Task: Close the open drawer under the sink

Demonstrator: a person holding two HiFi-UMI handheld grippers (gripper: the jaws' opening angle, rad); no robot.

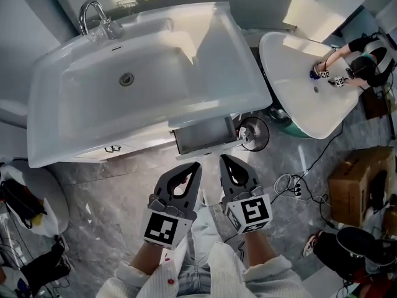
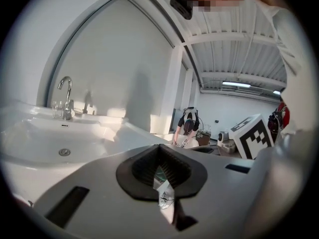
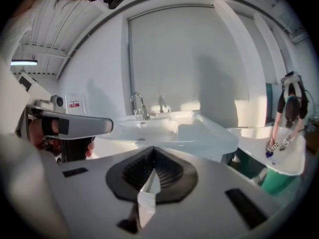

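Head view: drawer (image 1: 205,136) open under sink (image 1: 124,128) front edge, twd its right end. Left tongs (image 1: 197,164) & right tongs (image 1: 222,158), both clenched on nothing, side by side near drawer front

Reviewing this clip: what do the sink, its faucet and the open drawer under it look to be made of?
Sink: glossy white, probably ceramic or a similar glazed material, going by its smooth sheen and soft highlights.
Faucet: polished, chrome-like metal that looks mirror-bright.
Drawer: matte grey inside with a white front edge. Possibly laminated board, but the look leaves that open.
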